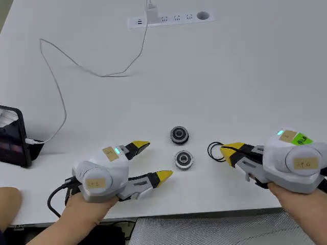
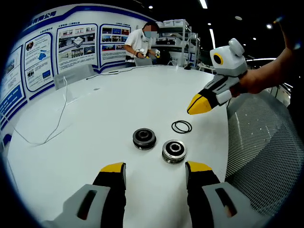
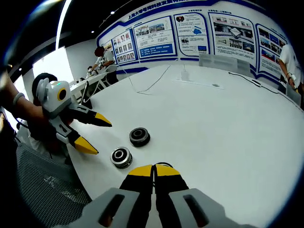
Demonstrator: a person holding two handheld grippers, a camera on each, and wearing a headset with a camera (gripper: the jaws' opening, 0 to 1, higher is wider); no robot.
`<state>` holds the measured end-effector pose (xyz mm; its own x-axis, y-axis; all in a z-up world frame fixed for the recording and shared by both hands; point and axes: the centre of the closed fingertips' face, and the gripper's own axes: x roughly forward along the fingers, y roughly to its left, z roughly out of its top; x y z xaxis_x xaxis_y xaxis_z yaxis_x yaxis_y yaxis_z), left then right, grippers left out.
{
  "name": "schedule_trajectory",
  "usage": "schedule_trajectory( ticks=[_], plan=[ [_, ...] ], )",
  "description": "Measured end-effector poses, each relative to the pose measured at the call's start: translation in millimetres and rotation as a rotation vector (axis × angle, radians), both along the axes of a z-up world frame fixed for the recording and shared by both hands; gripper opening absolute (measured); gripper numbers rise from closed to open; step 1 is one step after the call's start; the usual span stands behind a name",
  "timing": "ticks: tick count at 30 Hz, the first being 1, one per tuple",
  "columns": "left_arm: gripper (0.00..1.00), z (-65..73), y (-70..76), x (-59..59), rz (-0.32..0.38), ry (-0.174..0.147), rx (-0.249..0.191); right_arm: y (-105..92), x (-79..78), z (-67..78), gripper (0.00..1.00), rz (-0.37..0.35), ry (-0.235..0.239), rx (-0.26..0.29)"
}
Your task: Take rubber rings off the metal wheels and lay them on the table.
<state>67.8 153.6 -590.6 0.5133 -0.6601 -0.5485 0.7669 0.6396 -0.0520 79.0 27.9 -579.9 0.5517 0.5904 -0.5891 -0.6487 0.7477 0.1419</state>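
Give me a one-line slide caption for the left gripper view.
Open left gripper faces two metal wheels; black rubber rings lie on the table beyond, near the shut right gripper.

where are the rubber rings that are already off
In the head view the rubber rings lie on the table right of the nearer metal wheel, just ahead of the shut fingers of the right gripper.

Two metal wheels [image 1: 179, 135] lie flat, black rubber rings [image 2: 181, 126] nearby.
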Motion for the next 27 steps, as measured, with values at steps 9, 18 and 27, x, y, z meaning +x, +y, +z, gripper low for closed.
schedule_trajectory(
  ticks=[9, 18, 27],
  plan=[
    [0.51, 6.0, -8.0, 15.5, -0.005, -0.021, -0.005, 15.5, 4.5, -2.5, 0.10, 0.028, 0.014, 0.018],
    [0.47, 10.1, -20.4, 26.4, -0.032, -0.037, -0.005, 24.9, 9.9, -5.5, 0.11, 0.043, 0.026, 0.029],
    [0.42, 7.8, -29.6, 35.8, -0.064, -0.051, 0.012, 31.9, 11.0, -6.2, 0.11, 0.051, 0.033, 0.045]
  ],
)
